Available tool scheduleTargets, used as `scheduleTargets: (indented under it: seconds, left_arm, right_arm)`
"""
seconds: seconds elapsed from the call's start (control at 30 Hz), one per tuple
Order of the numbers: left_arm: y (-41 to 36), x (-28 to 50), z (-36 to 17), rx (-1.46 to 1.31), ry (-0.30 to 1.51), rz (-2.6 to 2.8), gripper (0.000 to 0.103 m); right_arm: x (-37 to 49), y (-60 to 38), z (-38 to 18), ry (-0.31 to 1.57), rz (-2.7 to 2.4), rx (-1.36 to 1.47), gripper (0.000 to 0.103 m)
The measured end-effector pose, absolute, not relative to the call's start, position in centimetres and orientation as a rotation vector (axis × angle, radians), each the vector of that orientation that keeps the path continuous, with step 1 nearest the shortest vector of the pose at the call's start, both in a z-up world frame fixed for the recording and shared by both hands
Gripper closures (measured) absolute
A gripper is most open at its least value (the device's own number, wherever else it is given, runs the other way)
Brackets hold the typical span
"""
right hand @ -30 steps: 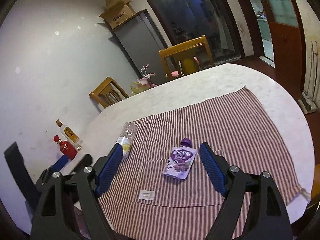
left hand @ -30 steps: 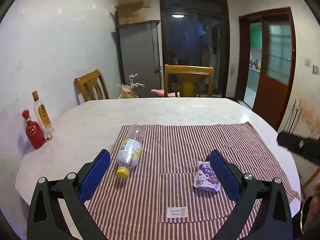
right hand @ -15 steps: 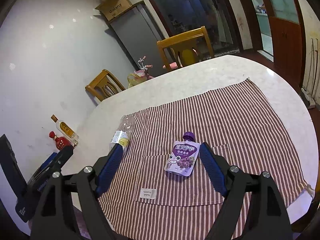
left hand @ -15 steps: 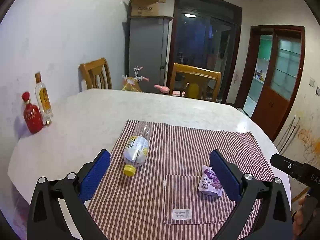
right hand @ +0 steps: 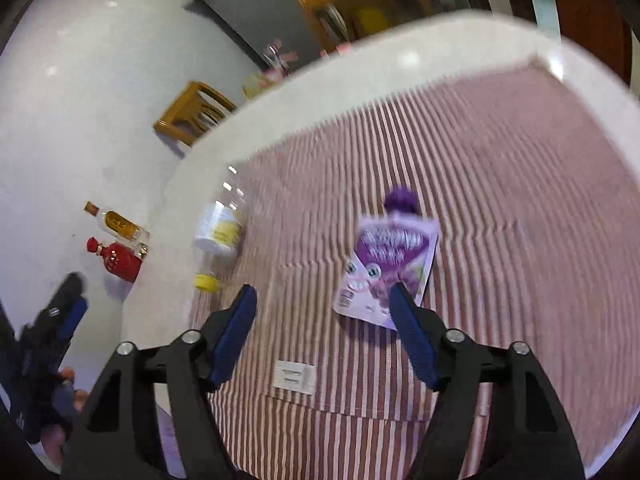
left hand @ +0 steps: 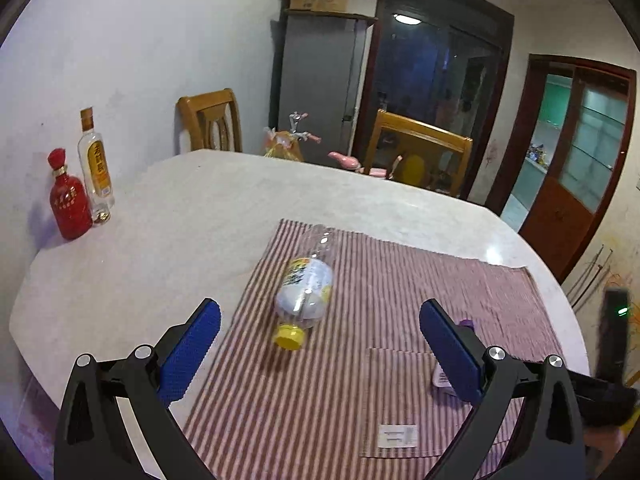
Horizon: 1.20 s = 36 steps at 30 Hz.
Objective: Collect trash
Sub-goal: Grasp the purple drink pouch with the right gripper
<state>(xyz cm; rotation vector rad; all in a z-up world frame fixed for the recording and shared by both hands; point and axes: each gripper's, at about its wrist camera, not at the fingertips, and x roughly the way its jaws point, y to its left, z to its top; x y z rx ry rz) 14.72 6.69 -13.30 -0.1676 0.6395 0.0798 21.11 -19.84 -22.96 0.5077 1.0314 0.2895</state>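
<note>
**Both hands closing in on the two pieces of trash, nothing picked up yet**

The round table (left hand: 168, 220) carries a striped cloth (left hand: 400, 280), and both pieces of trash lie on that cloth. By my reading this is the approach step of collecting: neither item has been lifted, and each hand-held gripper is lined up with one of them.

The plastic bottle (left hand: 306, 284) lies on its side near the cloth's left edge, yellow cap (left hand: 288, 337) pointing toward the left camera. The left hand-held gripper (left hand: 320, 336) has its jaws spread wide with the bottle ahead between them; it holds nothing and touches nothing. The next move likely calls for going forward and down so the pads straddle the bottle's body, which is round and light and may roll or crumple if pinched off-centre.

The purple snack pouch (right hand: 390, 266) lies flat on the cloth, well to the right of the bottle, its purple cap (right hand: 401, 200) pointing away. The right hand-held gripper (right hand: 323, 308) is also wide open and empty; its right finger overlaps the pouch's near corner in the blurred view, but contact cannot be told. A flat pouch offers little to grip, so an edge or the cap seems the better target.

No bin is visible.
</note>
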Motion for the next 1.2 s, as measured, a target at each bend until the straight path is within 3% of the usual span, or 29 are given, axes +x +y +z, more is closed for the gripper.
scheduleTargets:
  seconds: [0.23, 0.53, 0.57, 0.63, 0.93, 1.2]
  left_arm:
    - [8.7, 15.9, -15.1, -0.186, 0.681, 0.13, 0.006]
    - [8.8, 17.8, -17.0, -0.182, 0.731, 0.117, 0.006]
    - [8.9, 18.0, -17.1, -0.18, 0.735, 0.117, 0.006]
    - [9.0, 18.1, -17.4, -0.179, 0.743, 0.122, 0.006]
    - [10.4, 18.7, -18.3, -0.184, 0.766, 0.167, 0.006]
    - [11.5, 19.7, -19.2, -0.18, 0.792, 0.198, 0.006]
  right_arm:
    - [23.2, -22.0, -28.5, 1.157, 0.207, 0.639, 0.04]
    - [25.4, -20.1, -28.5, 1.136, 0.19, 0.556, 0.039]
    - [25.6, -19.5, -28.4, 1.128, 0.184, 0.528, 0.042]
    - [25.8, -18.5, -28.4, 1.137, 0.224, 0.493, 0.058]
    - [27.2, -17.0, -27.9, 1.074, 0.269, 0.497, 0.087]
    - [27.0, -17.4, -25.0, 1.036, 0.314, 0.52, 0.092]
